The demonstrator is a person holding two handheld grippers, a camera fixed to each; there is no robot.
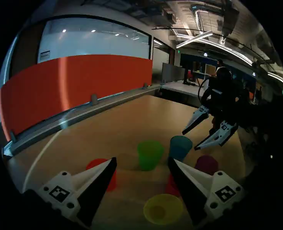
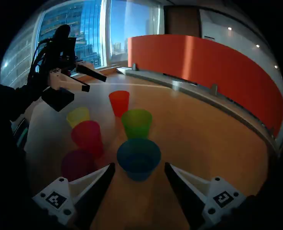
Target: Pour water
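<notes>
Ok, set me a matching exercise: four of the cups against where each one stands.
Cups:
1. blue cup
2. yellow cup
3. orange cup
4. green cup

Places:
A. closest in front of the left gripper
B. between the blue and orange cups
C. closest in front of the right gripper
D. behind the green cup, seen from the right gripper

Pairs: 1-C, 2-A, 3-D, 4-B

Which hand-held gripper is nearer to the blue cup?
Right. The right hand-held gripper has the blue cup just ahead, at the tips of its open fingers. The left hand-held gripper is farther off, across the cluster, with the yellow cup nearest it.
</notes>
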